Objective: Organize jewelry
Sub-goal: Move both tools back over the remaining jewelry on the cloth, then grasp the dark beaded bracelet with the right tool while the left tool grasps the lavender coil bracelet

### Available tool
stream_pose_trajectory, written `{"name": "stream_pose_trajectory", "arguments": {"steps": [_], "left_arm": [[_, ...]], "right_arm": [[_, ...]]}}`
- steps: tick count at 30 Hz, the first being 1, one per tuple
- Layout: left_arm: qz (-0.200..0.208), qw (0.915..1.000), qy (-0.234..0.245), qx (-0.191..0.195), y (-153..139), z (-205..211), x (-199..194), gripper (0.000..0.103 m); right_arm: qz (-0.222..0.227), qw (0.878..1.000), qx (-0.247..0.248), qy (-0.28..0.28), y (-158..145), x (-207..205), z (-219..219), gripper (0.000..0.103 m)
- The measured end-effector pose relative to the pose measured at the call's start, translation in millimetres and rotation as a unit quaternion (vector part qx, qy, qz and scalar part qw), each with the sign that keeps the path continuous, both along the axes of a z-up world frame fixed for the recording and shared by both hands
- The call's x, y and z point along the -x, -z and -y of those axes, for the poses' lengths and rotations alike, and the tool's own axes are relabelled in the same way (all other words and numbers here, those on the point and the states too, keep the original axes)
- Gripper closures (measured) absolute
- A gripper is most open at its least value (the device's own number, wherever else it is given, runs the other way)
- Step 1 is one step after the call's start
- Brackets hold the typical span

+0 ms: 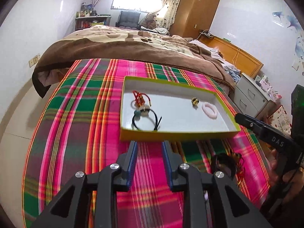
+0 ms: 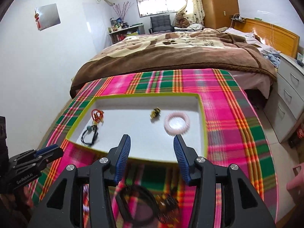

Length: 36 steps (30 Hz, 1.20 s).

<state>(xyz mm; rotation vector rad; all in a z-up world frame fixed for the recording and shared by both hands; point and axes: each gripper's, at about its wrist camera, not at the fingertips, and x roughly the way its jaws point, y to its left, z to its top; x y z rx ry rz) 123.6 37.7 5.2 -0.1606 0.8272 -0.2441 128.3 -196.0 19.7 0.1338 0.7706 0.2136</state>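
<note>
A shallow box (image 1: 227, 102) w/ yellow-green rim and white floor sits on the desk, which is covered by a pink-green plaid cloth (image 1: 91, 102).

Inside the box, 4 pieces:
- red cord charm (image 1: 139, 97) near the far-left corner
- black hair tie w/ a teal bead (image 1: 146, 118) just in front of it, by the left wall, touching or overlapping the charm; can't tell which
- small gold-black piece (image 1: 195, 101) toward the far right, apart from the rest
- pink bead bracelet (image 1: 209, 111) beside the right wall, lying flat

Left tongs (image 1: 149, 146) hover over the cloth just short of the box's near wall, blue pads apart w/ nothing between. Right tongs (image 2: 153, 144) hang above the box's near edge, spread wide, nothing held.

On the cloth in front of the box, near the desk's near edge, lies more jewelry: a dark ring-shaped piece (image 2: 136, 201) and a red-gold tangle (image 2: 168, 202), both blurred, so details can't be made out.

Beyond the desk's far edge is a bed w/ a brown blanket (image 2: 171, 57).
</note>
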Motion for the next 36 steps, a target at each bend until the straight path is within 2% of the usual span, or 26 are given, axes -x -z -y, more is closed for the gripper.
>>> {"name": "stream_pose_trajectory", "arguments": {"steps": [4, 12, 26, 29, 31, 34, 36], "left_arm": [[0.003, 0.9999, 0.001, 0.011, 3, -5, 15, 0.077], [0.018, 0.9998, 0.002, 0.008, 11, -7, 49, 0.077], [-0.002, 0.9998, 0.011, 0.013, 26, 4, 59, 0.077], [-0.005, 0.9997, 0.013, 0.019, 27, 5, 59, 0.077], [-0.004, 0.9998, 0.015, 0.015, 26, 7, 60, 0.077], [-0.006, 0.9996, 0.019, 0.018, 25, 10, 60, 0.077], [-0.010, 0.9993, 0.024, 0.026, 26, 12, 60, 0.077]], "right_arm": [[0.003, 1.000, 0.010, 0.003, 4, 17, 13, 0.055], [-0.010, 1.000, 0.009, -0.002, 26, 42, 34, 0.055], [-0.046, 0.998, -0.012, -0.028, 53, 46, 34, 0.055], [-0.051, 0.998, -0.015, -0.038, 56, 45, 33, 0.065], [-0.052, 0.998, -0.018, -0.041, 56, 44, 32, 0.066], [-0.053, 0.997, -0.021, -0.048, 56, 44, 32, 0.075], [-0.054, 0.997, -0.020, -0.049, 57, 43, 31, 0.076]]}}
